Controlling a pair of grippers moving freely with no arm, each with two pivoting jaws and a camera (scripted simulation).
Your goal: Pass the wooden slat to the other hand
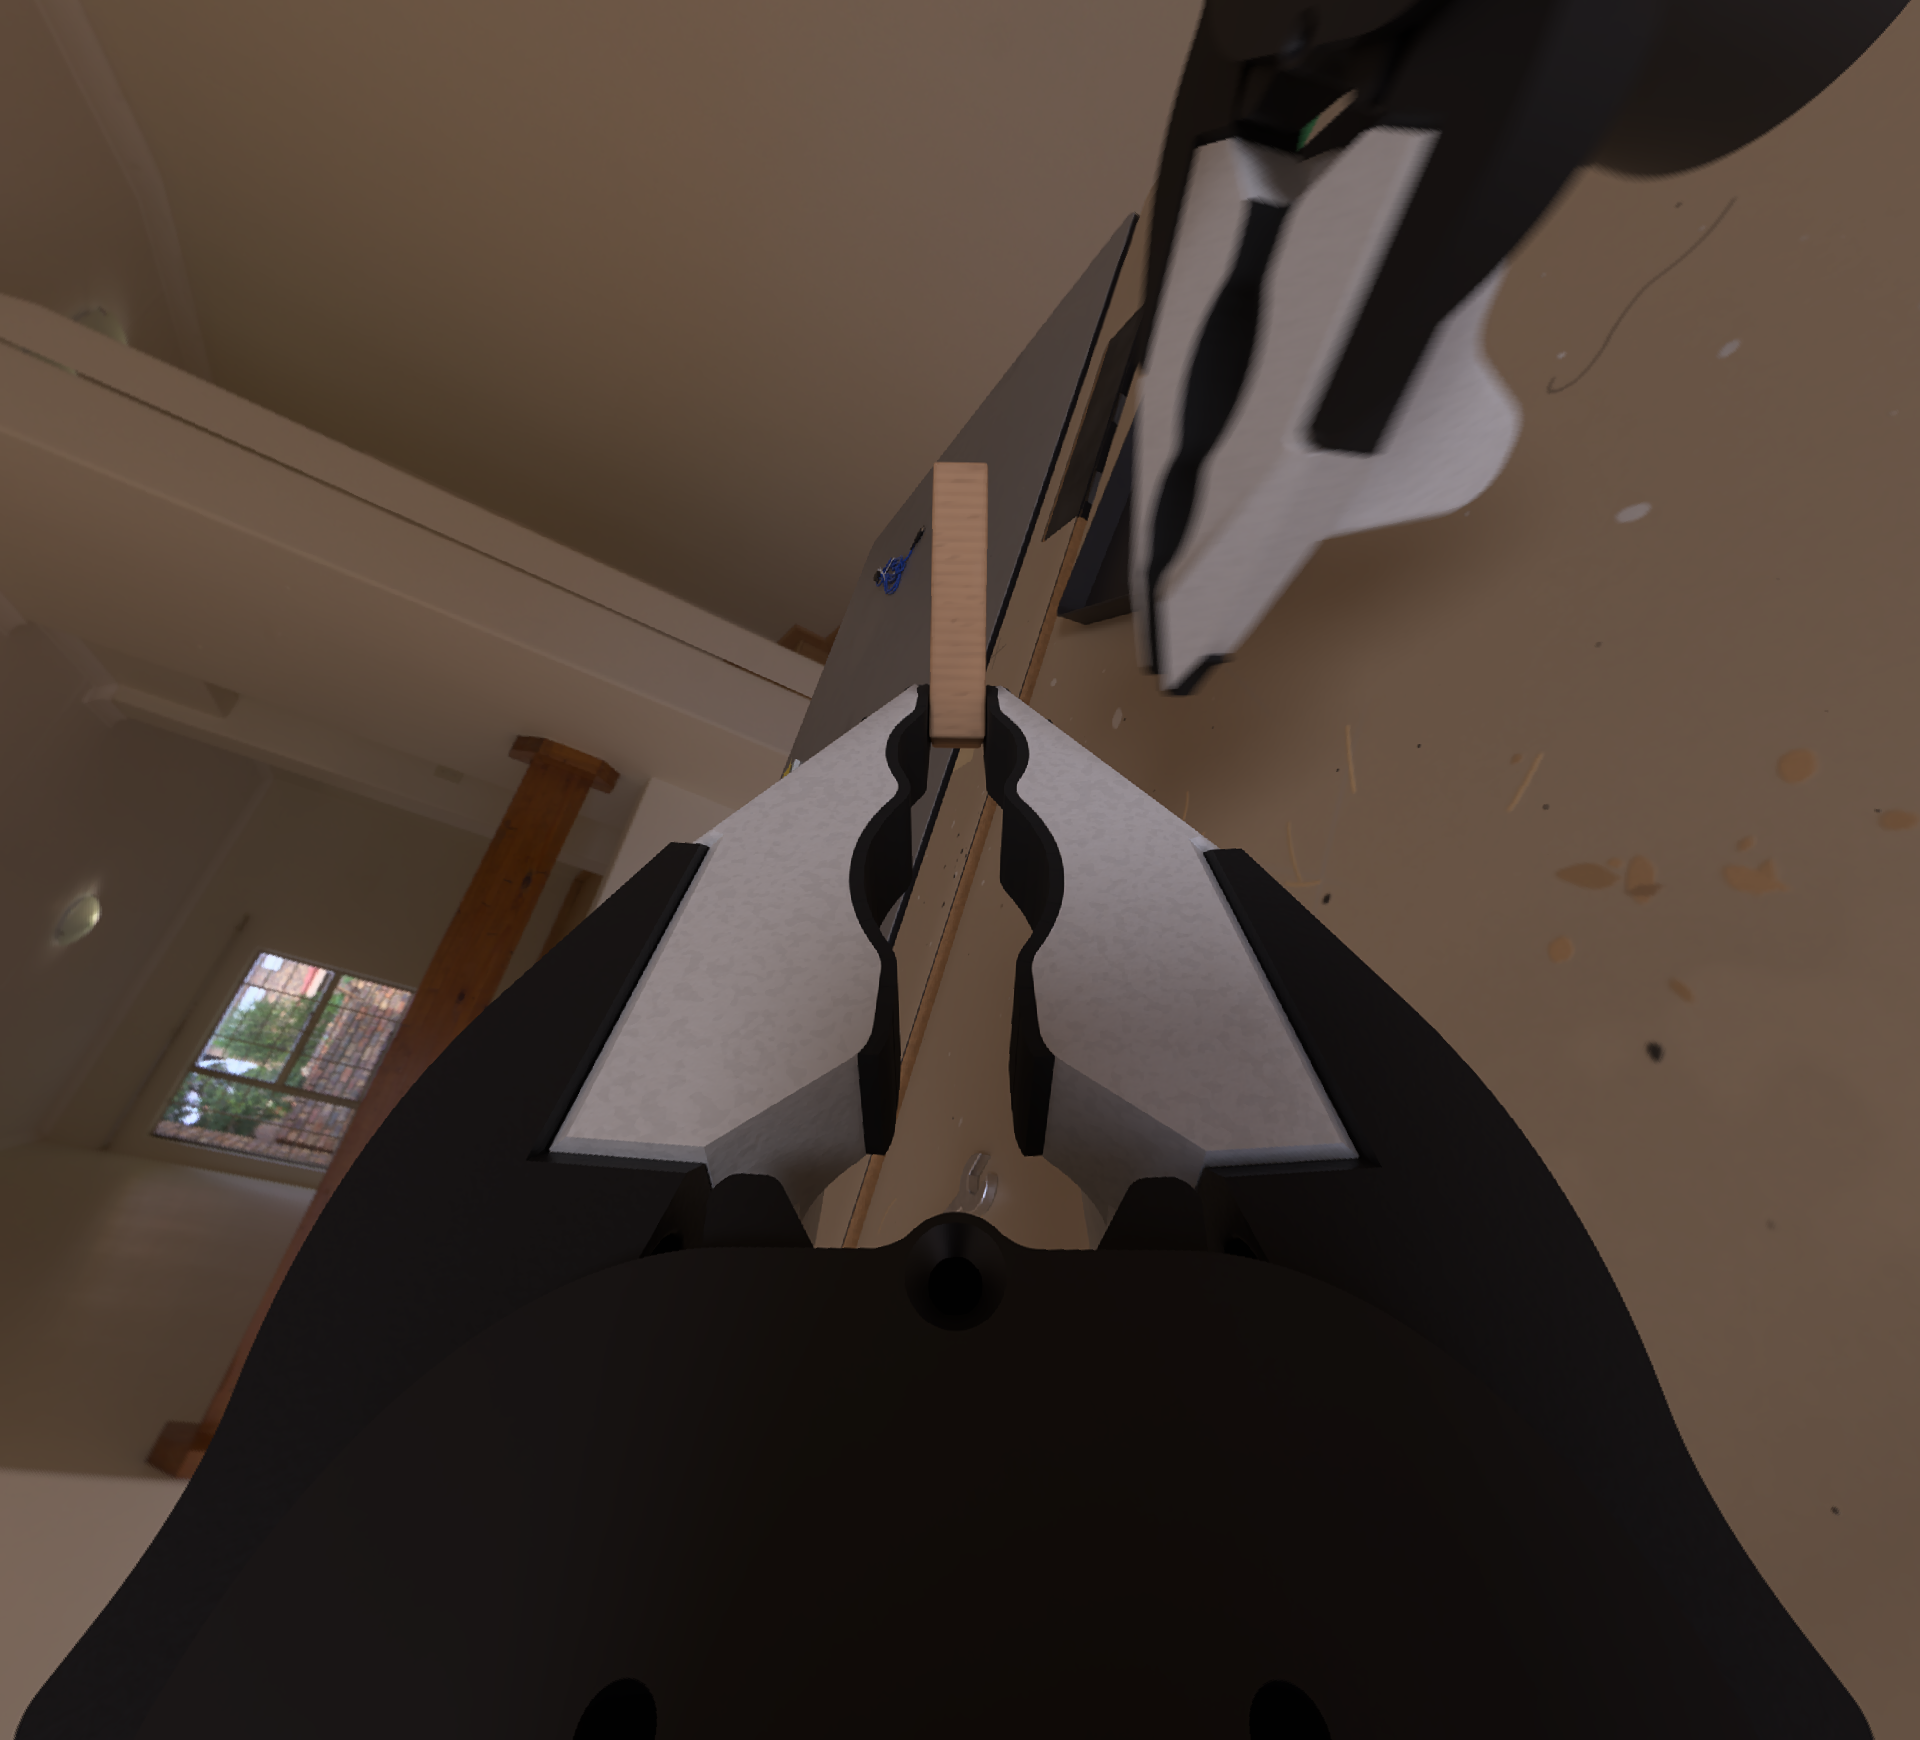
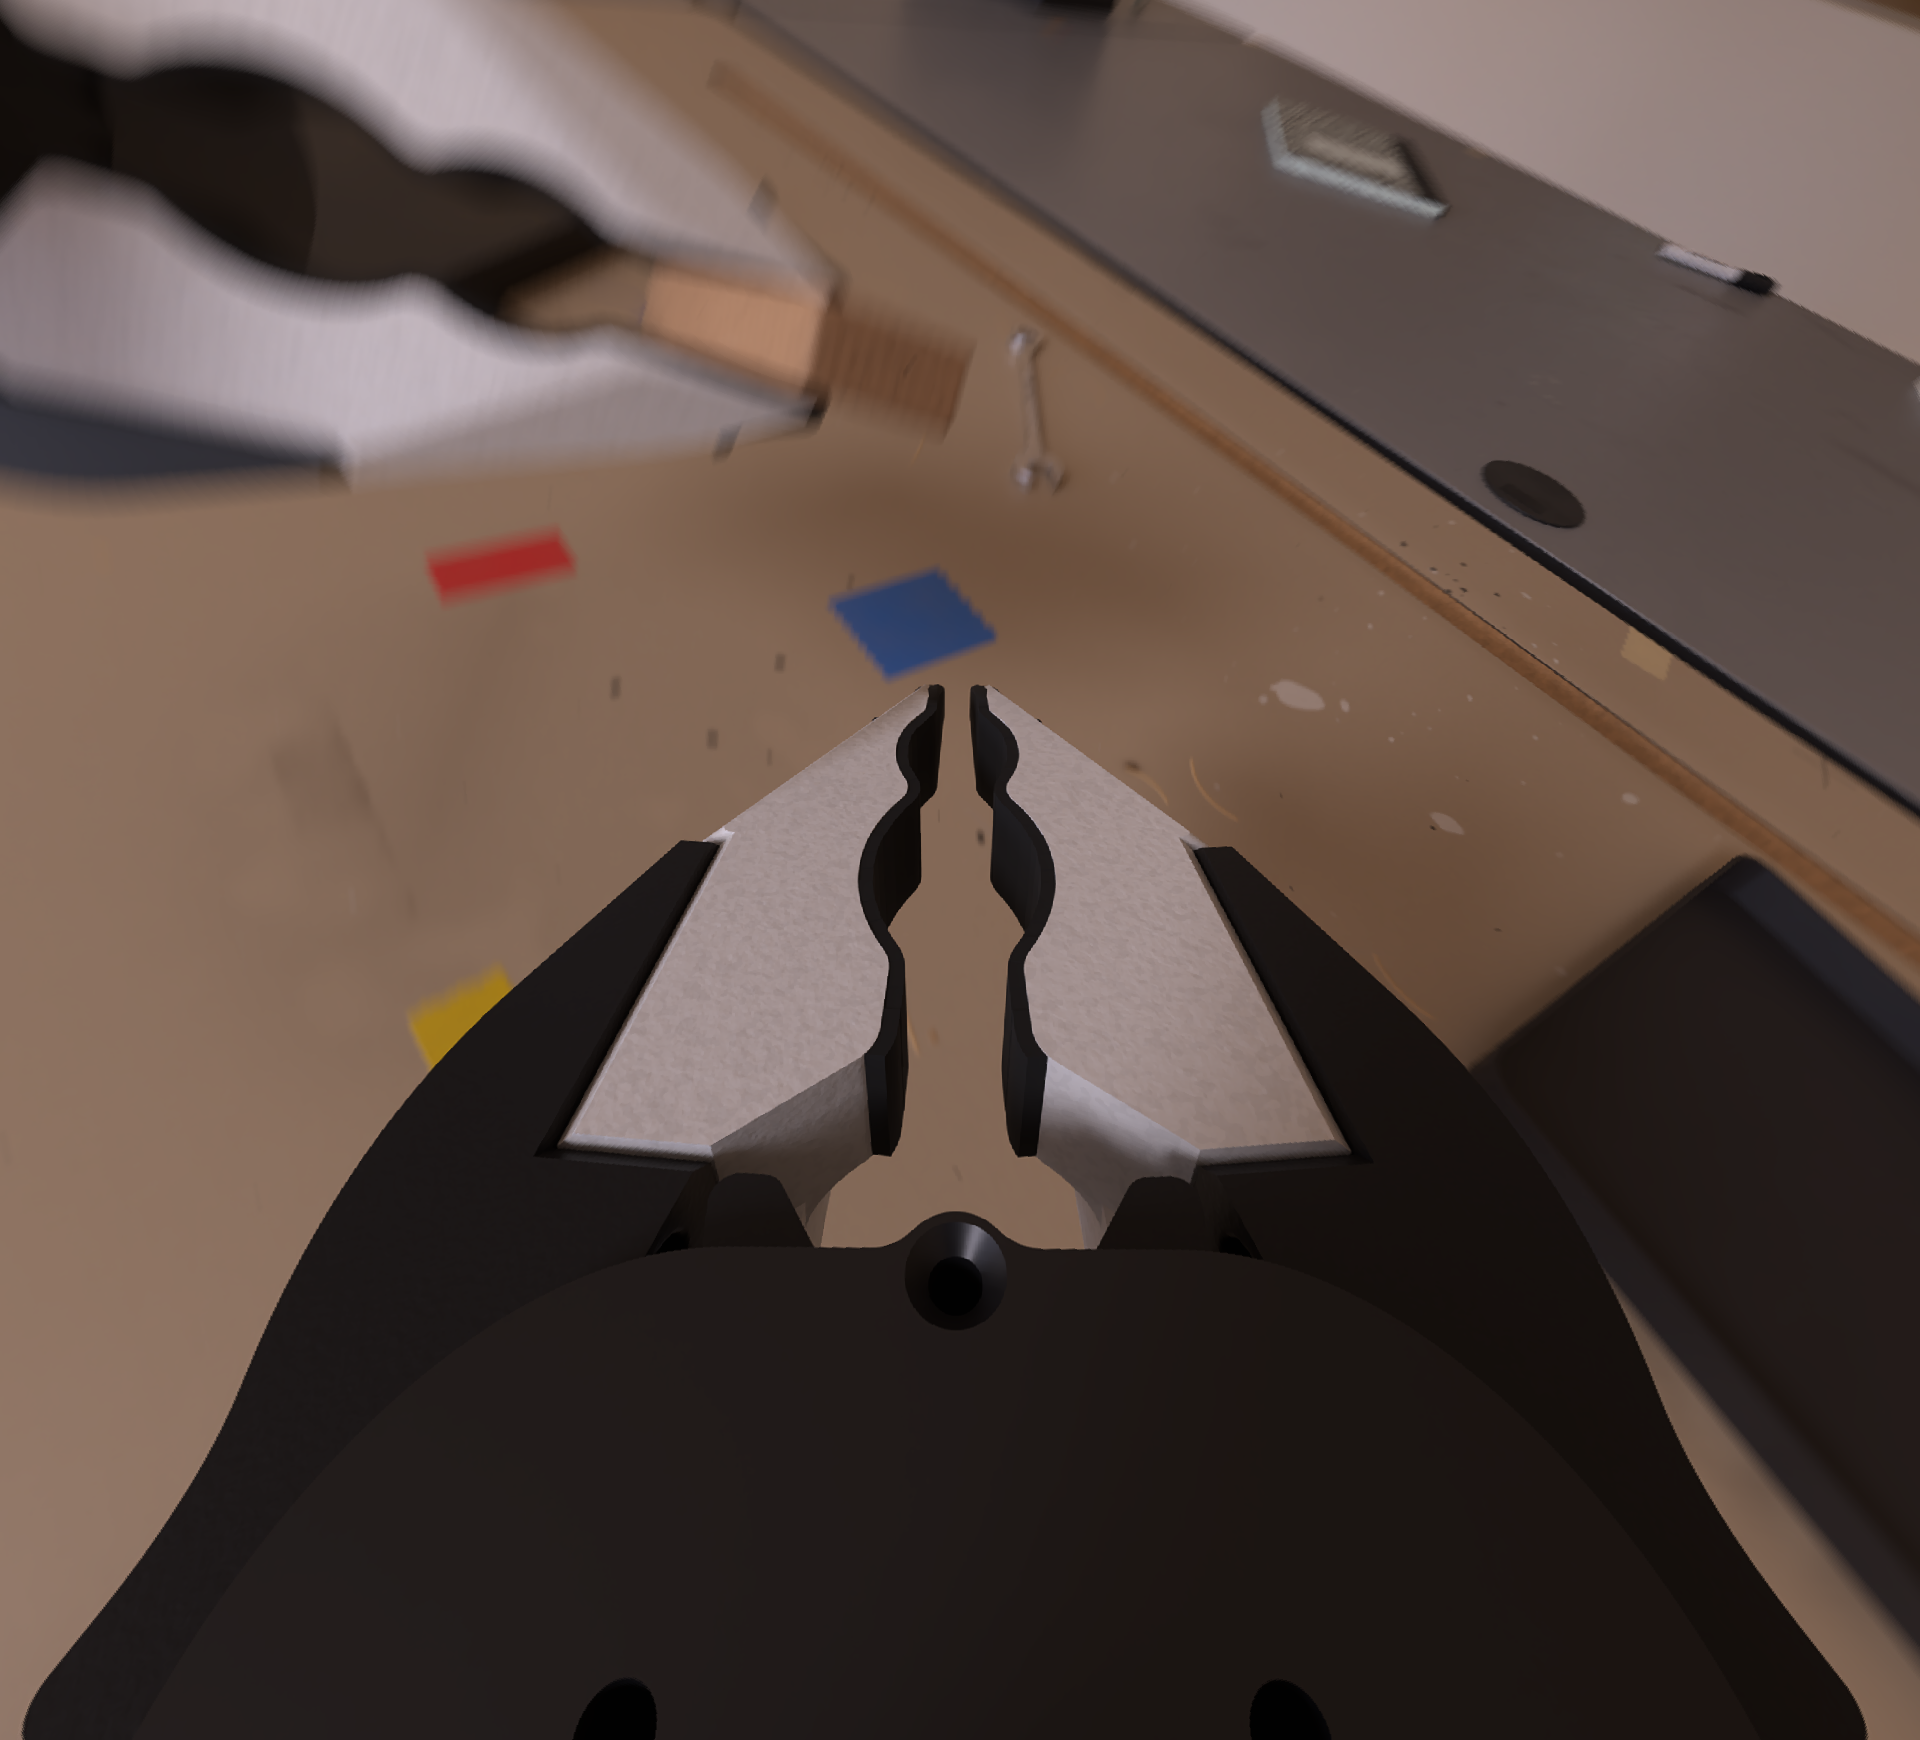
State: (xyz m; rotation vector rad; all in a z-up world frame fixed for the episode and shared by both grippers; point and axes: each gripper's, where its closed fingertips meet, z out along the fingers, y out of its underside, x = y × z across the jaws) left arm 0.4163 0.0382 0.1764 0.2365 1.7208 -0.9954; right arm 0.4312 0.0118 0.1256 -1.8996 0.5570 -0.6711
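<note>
The wooden slat [image 1: 958, 599] is a short pale strip. My left gripper [image 1: 957, 716] is shut on its near end, and the slat sticks straight out past the fingertips. My right gripper [image 1: 1179, 667] hangs blurred at the upper right of the left wrist view, off to the right of the slat and apart from it. In the right wrist view my right gripper [image 2: 956, 701] has its jaws almost together with nothing between them. There the left gripper [image 2: 816, 345] shows blurred at the upper left, holding the slat [image 2: 899, 381].
A tan workbench [image 2: 1195, 651] lies below, with red [image 2: 499, 563], blue [image 2: 912, 622] and yellow [image 2: 457, 1015] patches and a small metal wrench [image 2: 1034, 412]. A dark grey panel [image 2: 1455, 319] runs along the right. A black box [image 2: 1714, 1119] sits at the lower right.
</note>
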